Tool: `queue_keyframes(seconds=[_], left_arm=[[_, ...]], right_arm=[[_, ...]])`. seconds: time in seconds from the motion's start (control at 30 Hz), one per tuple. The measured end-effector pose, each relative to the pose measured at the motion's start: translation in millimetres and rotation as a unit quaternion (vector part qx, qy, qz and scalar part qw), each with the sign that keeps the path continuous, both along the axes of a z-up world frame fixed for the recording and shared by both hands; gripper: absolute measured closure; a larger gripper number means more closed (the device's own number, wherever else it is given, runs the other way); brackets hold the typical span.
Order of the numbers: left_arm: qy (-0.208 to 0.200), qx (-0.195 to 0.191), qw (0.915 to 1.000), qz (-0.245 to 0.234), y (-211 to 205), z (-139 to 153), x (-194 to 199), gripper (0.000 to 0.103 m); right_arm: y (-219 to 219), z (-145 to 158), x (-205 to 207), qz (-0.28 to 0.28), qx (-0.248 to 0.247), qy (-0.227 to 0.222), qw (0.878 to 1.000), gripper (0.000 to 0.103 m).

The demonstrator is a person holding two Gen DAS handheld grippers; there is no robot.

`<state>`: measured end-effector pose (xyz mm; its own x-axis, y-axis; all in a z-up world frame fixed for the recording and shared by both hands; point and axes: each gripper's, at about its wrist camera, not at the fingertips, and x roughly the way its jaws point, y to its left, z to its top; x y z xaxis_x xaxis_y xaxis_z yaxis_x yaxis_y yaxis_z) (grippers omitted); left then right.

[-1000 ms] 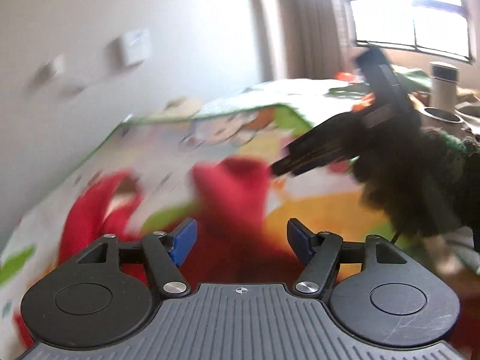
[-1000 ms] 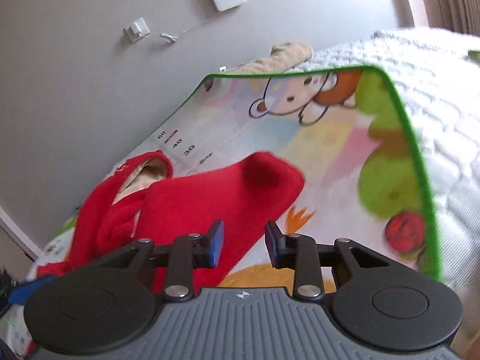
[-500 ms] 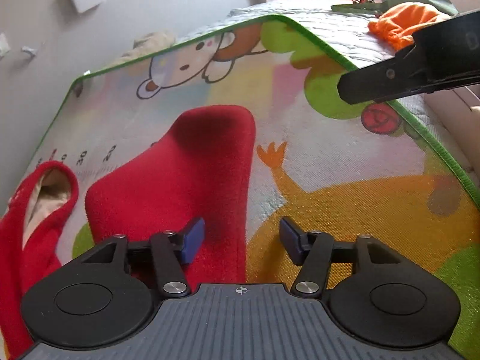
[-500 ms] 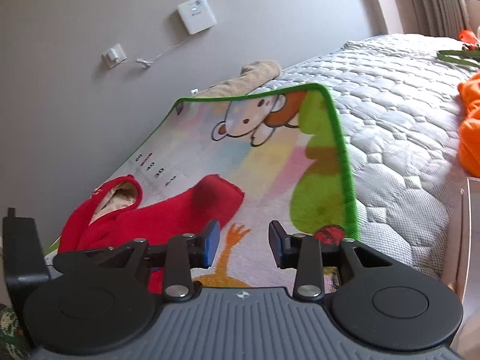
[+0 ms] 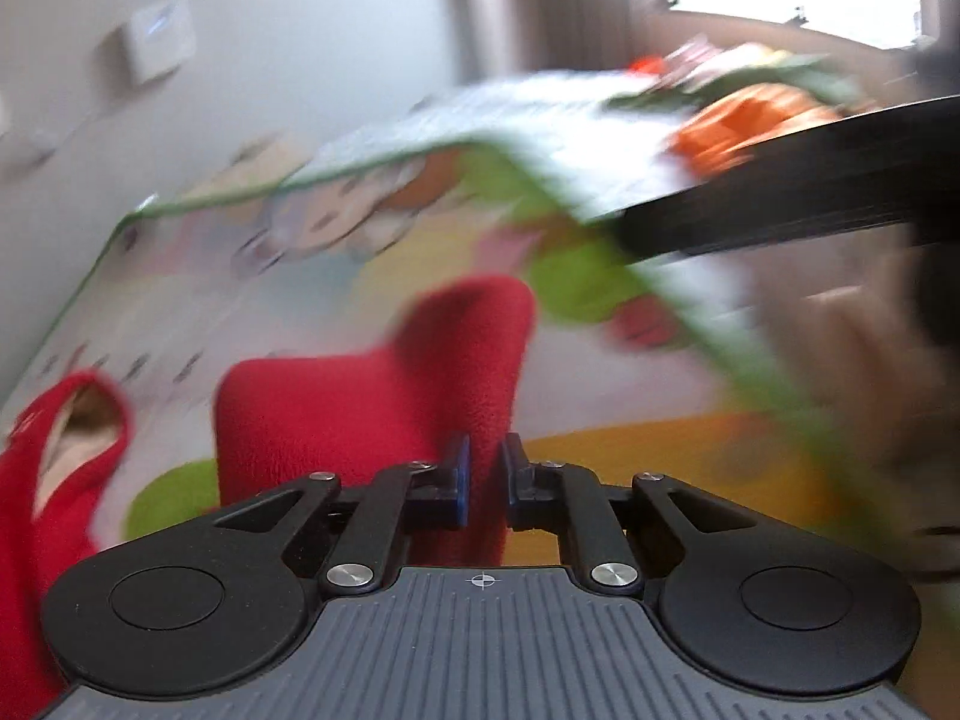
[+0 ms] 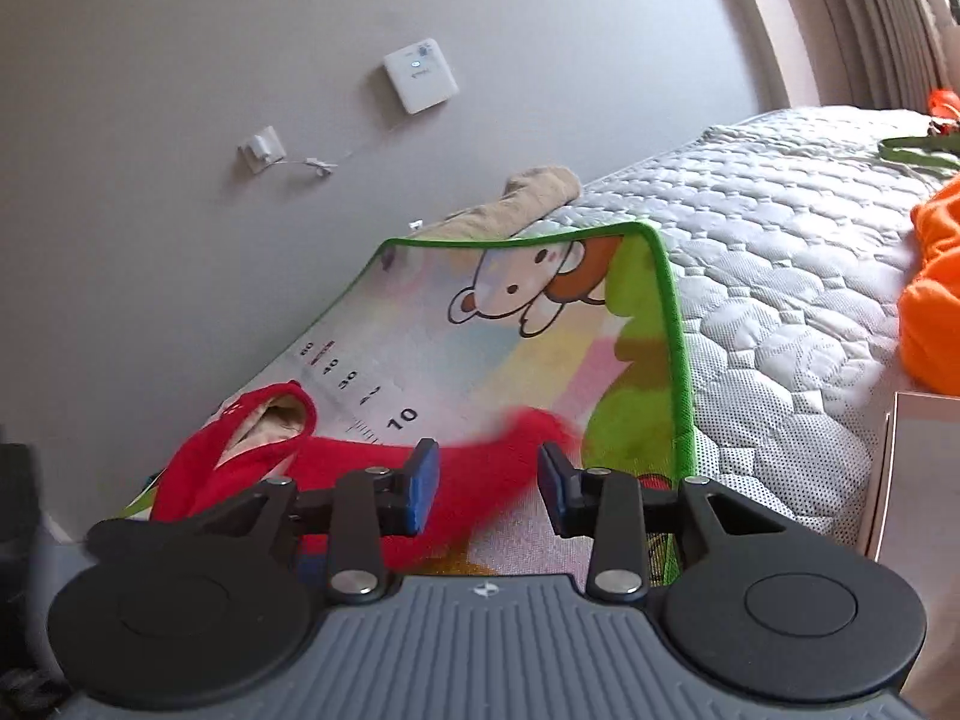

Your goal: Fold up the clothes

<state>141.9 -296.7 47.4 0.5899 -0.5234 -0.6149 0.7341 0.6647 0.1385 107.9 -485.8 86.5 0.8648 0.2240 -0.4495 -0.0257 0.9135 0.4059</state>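
At the bottom centre of the left wrist view, the left hand-held gripper (image 5: 485,483) has its blue pads drawn nearly together on the near edge of the red garment (image 5: 384,402); red cloth shows in the narrow gap, so it appears to be pinching that edge. In the right wrist view the right hand-held gripper (image 6: 487,483) stands wide apart and holds nothing, with the garment (image 6: 384,474) just beyond its tips in the lower middle of the frame. The garment lies on a cartoon mat (image 6: 516,348) spread over the bed (image 6: 780,276), its hood (image 6: 258,426) at lower left. Further off, an orange cloth (image 6: 936,294) sits at the right edge.

The step in hand looks like the start of a fold: one edge seized. Next, the right hand-held gripper likely needs to close on a matching edge before both lift and carry it over.
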Motion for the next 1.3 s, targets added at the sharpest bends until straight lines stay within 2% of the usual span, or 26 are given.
queue_keyframes(seconds=[0.03,0.1,0.13,0.2,0.3,0.37,0.5,0.63,0.7,0.8,0.9,0.93,1.0,1.07,1.13,1.17,1.3], left_arm=[[-0.003,0.001,0.9999,-0.015,-3,1,-9,0.088],[-0.010,0.010,0.9993,-0.035,-8,1,-21,0.075],[-0.016,0.021,0.9990,-0.037,-9,-3,-23,0.073],[-0.028,0.044,0.9978,-0.041,-12,-11,-25,0.054],[-0.024,0.072,0.9961,-0.044,-12,-23,-22,0.050],[-0.012,0.075,0.9955,-0.056,-11,-26,-22,0.049],[-0.016,0.086,0.9927,-0.083,-8,-31,-33,0.037],[-0.027,0.113,0.9912,-0.064,-13,-43,-29,0.036],[-0.023,0.116,0.9920,-0.045,-12,-48,-23,0.031],[-0.012,0.104,0.9935,-0.043,-9,-50,-21,0.036],[-0.012,0.098,0.9936,-0.055,-9,-49,-25,0.061],[-0.014,0.098,0.9935,-0.057,-11,-50,-25,0.064],[-0.011,0.094,0.9938,-0.057,-14,-50,-24,0.076],[-0.004,0.088,0.9948,-0.052,-14,-49,-20,0.079],[0.005,0.078,0.9959,-0.046,-12,-48,-16,0.082],[0.008,0.072,0.9965,-0.041,-11,-48,-15,0.083],[0.004,0.053,0.9984,-0.022,-7,-42,-10,0.086]], right_arm=[[-1,0,-1,0.005,0.005,0.004,1.000,0.058],[-2,-4,-3,0.007,0.017,0.021,1.000,0.055],[-3,-8,-7,0.007,0.024,0.031,0.999,0.055],[-3,-16,-18,0.008,0.034,0.045,0.998,0.055],[-4,-26,-40,-0.006,0.055,0.058,0.997,0.055],[-3,-27,-54,-0.008,0.068,0.058,0.996,0.055],[4,-35,-73,-0.003,0.078,0.073,0.994,0.055],[14,-53,-68,-0.009,0.084,0.104,0.991,0.055],[17,-61,-60,-0.017,0.087,0.117,0.989,0.055],[17,-72,-48,-0.038,0.091,0.125,0.987,0.055],[11,-76,-35,-0.051,0.123,0.123,0.983,0.055],[11,-76,-31,-0.053,0.129,0.121,0.983,0.057],[17,-75,-20,-0.040,0.116,0.110,0.986,0.060],[28,-77,-10,-0.019,0.089,0.098,0.991,0.061],[32,-76,-1,-0.014,0.071,0.093,0.993,0.070],[33,-76,2,-0.013,0.066,0.092,0.993,0.071],[31,-62,4,-0.004,0.076,0.075,0.994,0.074]])
